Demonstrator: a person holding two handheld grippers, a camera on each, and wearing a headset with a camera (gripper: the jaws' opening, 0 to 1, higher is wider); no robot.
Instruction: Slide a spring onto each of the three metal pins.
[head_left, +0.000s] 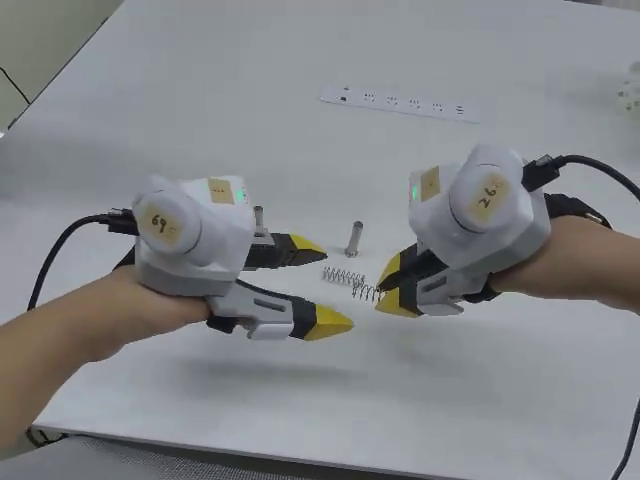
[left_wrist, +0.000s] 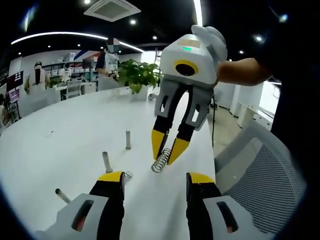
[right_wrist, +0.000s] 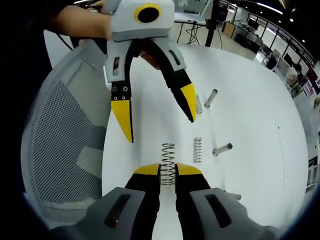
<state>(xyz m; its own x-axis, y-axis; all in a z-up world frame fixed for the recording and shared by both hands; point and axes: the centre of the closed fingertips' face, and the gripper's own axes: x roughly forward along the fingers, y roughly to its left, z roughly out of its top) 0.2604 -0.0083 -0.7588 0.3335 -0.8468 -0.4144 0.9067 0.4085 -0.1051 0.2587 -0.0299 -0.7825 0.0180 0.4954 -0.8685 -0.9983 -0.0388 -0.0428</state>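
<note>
Plainly, over the table (head_left: 300, 90), the left gripper (head_left: 333, 285) hovers with fingers (head_left: 328, 322) spread (free to assist, I judge), while the right gripper (head_left: 385, 290) clamps one end of a spring (head_left: 347, 278), leaving its other end clear for the upright pin (head_left: 353, 238) just behind.

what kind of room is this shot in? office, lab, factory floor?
Probably an open-plan office or demo space, not a factory floor: a long white table with a power strip, a mesh office chair, a potted plant, and an air vent in the ceiling.
</note>
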